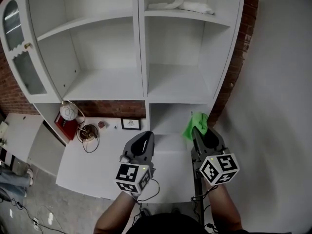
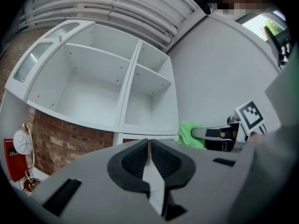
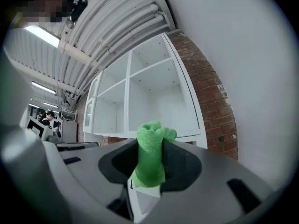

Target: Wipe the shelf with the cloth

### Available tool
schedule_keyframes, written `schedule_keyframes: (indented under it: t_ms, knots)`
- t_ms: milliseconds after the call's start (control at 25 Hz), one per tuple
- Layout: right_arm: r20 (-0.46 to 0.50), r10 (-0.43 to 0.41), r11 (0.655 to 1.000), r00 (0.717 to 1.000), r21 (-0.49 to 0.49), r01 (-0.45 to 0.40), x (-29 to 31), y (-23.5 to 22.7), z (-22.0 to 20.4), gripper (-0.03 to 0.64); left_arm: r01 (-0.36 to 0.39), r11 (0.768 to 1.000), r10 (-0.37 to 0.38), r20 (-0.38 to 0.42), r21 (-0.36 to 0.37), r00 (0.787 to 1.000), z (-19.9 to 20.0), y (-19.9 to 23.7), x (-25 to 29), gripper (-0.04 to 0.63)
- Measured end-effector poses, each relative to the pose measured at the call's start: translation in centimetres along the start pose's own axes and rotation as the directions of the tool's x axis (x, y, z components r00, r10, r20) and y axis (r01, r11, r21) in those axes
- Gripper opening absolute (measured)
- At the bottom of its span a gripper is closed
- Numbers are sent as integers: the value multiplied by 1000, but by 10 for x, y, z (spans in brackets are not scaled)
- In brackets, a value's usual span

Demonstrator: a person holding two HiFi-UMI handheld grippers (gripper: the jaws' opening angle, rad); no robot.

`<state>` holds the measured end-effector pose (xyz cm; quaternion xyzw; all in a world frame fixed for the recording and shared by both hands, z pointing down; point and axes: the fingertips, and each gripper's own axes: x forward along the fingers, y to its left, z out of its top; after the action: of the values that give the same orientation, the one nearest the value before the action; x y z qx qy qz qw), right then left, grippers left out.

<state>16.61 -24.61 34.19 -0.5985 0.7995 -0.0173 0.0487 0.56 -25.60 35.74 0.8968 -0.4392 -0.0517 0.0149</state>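
Your right gripper [image 3: 150, 158] has its jaws clamped on the green cloth [image 3: 152, 148], which is pinched in the gap between the pads. The cloth is in the air in front of the white shelf [image 1: 142, 43], near its lower right compartment and not touching any board. Its long axis runs along the jaws: a bunched end sticks out past the tips toward the shelf, and a flatter tail trails back toward the camera.

In the head view the cloth [image 1: 195, 123] juts forward and slightly left from the right gripper [image 1: 200, 130]. Your left gripper [image 1: 145, 136] is held beside it, apart from it.

The left gripper view shows its own jaws [image 2: 148, 149] pressed together with nothing between them. It also shows the other gripper from the side, with the cloth [image 2: 189, 134] bunched at its tip.

Only the head view shows a white rag [image 1: 180, 5] lying on the top right board, and a small framed picture [image 1: 130, 124] on the counter below.
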Motion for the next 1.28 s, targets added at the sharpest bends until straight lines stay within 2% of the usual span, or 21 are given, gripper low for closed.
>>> schedule_keyframes:
  t_ms: [160,320,1280]
  knots:
    - [51,37,997,998,-68,-34,-9,18,13,130,-8,1000,8,30,-1,1000,14,-2,-8,19]
    - [59,57,995,997,-86,-52,-13,27,16,130,-5,1000,5,50,9,999,24,-8,-15,18]
    - [79,47,987,996,-160,-34,-36,37,23,130,-9,1000,8,74,12,997,32,-21,-37,18]
